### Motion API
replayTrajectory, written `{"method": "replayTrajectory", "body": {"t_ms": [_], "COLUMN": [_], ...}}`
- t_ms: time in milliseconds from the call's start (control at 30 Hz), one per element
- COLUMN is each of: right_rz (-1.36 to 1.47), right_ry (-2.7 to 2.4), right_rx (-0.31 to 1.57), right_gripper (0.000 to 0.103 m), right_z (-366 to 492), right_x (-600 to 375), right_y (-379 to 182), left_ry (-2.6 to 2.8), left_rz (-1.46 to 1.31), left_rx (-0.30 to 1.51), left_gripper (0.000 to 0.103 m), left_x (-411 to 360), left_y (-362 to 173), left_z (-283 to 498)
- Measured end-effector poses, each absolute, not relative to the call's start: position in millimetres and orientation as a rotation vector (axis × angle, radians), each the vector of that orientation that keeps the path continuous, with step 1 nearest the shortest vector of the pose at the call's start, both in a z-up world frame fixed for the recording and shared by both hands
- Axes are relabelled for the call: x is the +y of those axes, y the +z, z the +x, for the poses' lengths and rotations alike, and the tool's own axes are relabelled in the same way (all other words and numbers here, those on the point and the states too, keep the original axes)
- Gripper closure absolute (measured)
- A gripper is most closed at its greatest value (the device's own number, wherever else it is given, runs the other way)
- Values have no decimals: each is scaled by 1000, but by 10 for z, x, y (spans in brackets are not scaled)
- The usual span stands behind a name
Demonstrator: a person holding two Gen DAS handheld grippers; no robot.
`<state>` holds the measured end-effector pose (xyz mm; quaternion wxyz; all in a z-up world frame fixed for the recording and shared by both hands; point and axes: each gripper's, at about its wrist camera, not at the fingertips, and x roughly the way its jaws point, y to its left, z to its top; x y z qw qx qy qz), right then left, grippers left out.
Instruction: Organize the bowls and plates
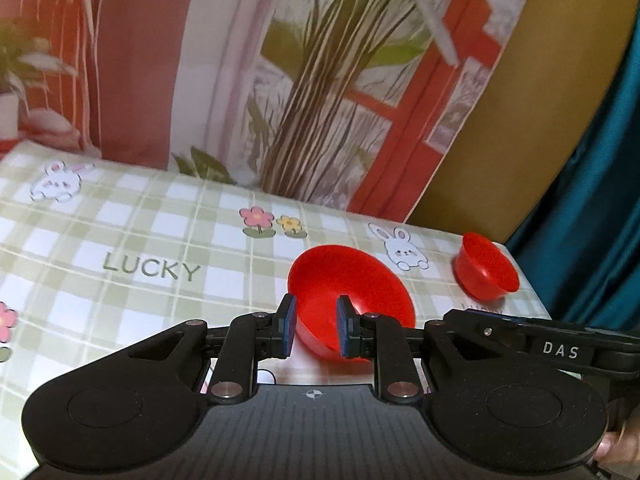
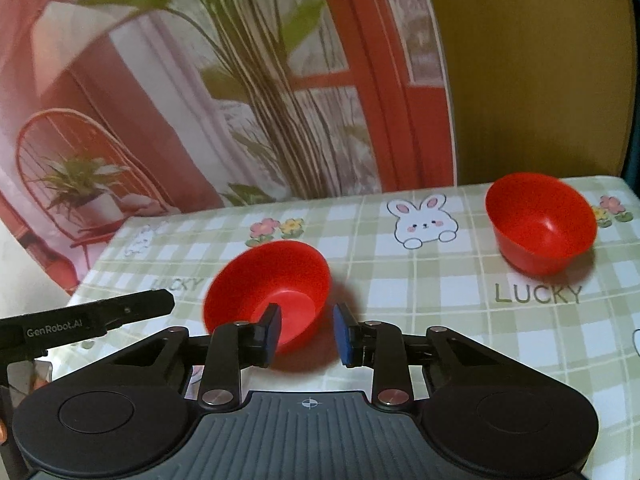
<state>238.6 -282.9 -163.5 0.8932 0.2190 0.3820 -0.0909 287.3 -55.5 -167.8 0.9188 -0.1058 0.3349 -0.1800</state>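
Observation:
Two red plastic bowls are on a checked tablecloth. The near bowl (image 1: 352,296) is tilted on its side, opening toward the back left. My left gripper (image 1: 316,328) is open, with the bowl's near rim between its blue pads. In the right wrist view the same bowl (image 2: 276,280) lies tilted just ahead of my right gripper (image 2: 306,332), which is open; its left finger overlaps the bowl's base. The second bowl (image 2: 540,220) stands upright at the back right; it also shows in the left wrist view (image 1: 486,266).
The tablecloth (image 1: 160,248) has rabbits, flowers and "LUCKY" prints. A printed backdrop (image 1: 280,80) stands along the table's far edge. A teal curtain (image 1: 600,160) hangs at the right. The other gripper's body (image 1: 540,344) sits close on the right.

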Motion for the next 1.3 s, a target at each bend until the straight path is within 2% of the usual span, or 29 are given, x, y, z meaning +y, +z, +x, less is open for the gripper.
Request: {"method": "replayTrajectory", "body": {"t_ms": [467, 633, 1300], "right_rz": [468, 478, 510], "right_ry": [-201, -184, -210], "right_rx": [882, 883, 767], "right_gripper": [83, 94, 94], "right_z": [2732, 2752, 2142], "right_x": [-2899, -2895, -2906], "right_y": [-1986, -1980, -1512], "left_ry": [-377, -379, -404], "left_rz": [-245, -221, -128], "left_rx": [800, 792, 714], "left_gripper": [81, 84, 86], "left_x": [-584, -614, -816], "left_y": [-2009, -2029, -1540], "left_z": [3286, 3291, 2673]}}
